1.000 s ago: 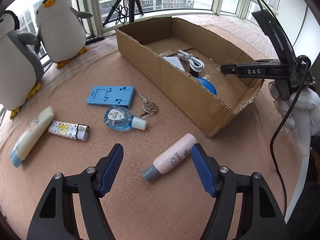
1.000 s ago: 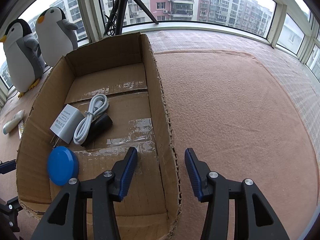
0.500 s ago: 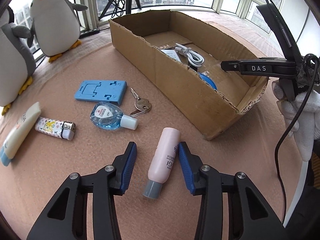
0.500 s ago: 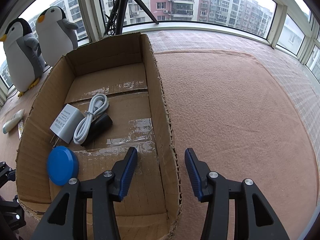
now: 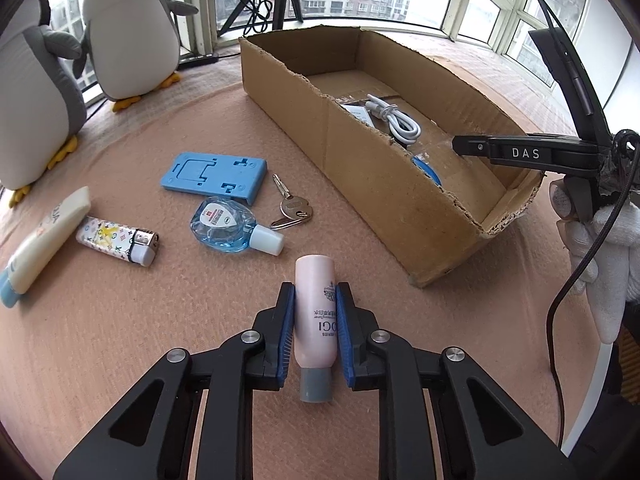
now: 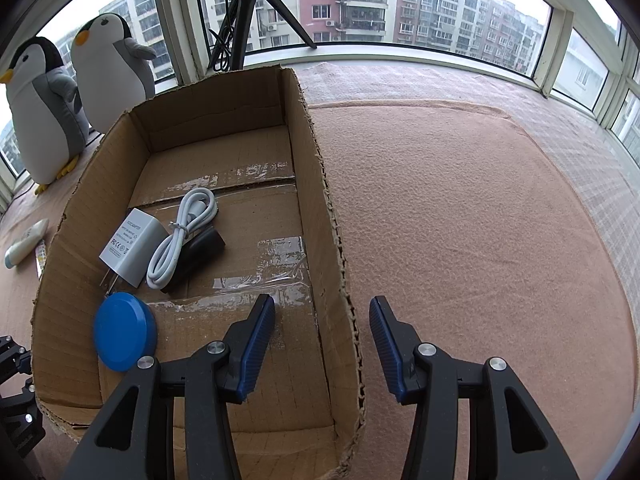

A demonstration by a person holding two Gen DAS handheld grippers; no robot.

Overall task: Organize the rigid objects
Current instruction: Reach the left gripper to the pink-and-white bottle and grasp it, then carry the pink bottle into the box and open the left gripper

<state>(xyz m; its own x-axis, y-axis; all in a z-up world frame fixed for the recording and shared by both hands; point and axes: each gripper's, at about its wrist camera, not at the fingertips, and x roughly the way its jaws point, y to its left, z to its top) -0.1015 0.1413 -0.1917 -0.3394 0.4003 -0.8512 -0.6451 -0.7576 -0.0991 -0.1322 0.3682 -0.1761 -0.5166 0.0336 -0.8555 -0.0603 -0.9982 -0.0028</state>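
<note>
Lighter point(image 5: 116, 240), blue phone stand point(image 5: 214, 171), clear blue bottle point(image 5: 230, 227) and keys point(image 5: 292, 210) lie loose on the peach mat point(image 5: 100, 340). Left gripper point(image 5: 315, 320) pinches the pink bottle point(image 5: 315, 312) flat on the mat, beside the cardboard box point(image 5: 384, 184). Right gripper point(image 6: 322, 340), jaws wide and empty, straddles the box's right wall.

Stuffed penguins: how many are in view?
2. Both stand by the window, side by side: one penguin at the far left, the other beside it, nearer the tripod.
</note>
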